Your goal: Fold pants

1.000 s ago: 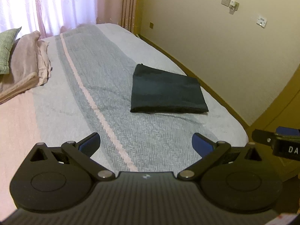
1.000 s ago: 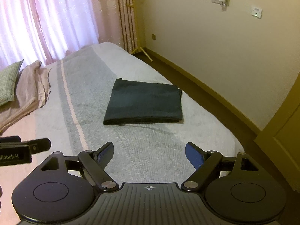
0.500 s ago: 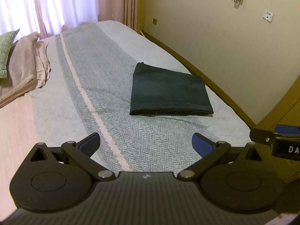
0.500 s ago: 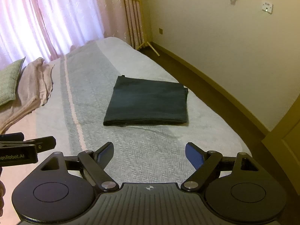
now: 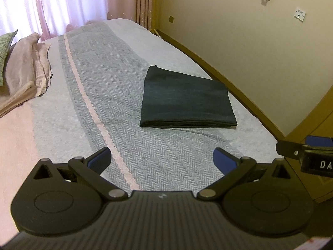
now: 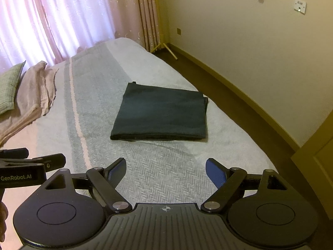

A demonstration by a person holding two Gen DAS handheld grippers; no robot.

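Dark teal pants [image 5: 187, 100] lie folded into a flat rectangle on the bed [image 5: 116, 83], toward its right side. The same folded pants [image 6: 162, 114] show in the right wrist view, ahead and centred. My left gripper [image 5: 162, 158] is open and held above the bed's near end, well short of the pants, with nothing between its blue pads. My right gripper [image 6: 165, 170] is likewise open and empty, hanging back from the pants. Each gripper's tip shows at the edge of the other's view.
A grey herringbone bedspread with a pink stripe [image 5: 87, 102] covers the bed. Pink folded bedding [image 5: 27, 73] and a green pillow [image 6: 8, 87] sit at far left. Curtains [image 6: 62, 16] hang behind. Wall [image 5: 249, 41], dark floor strip [image 6: 229, 95] and a wooden door [image 6: 318, 166] lie right.
Both grippers stay open and empty. Both cameras have drifted slightly, so the pants sit a little farther right in the views. The pants have not moved.
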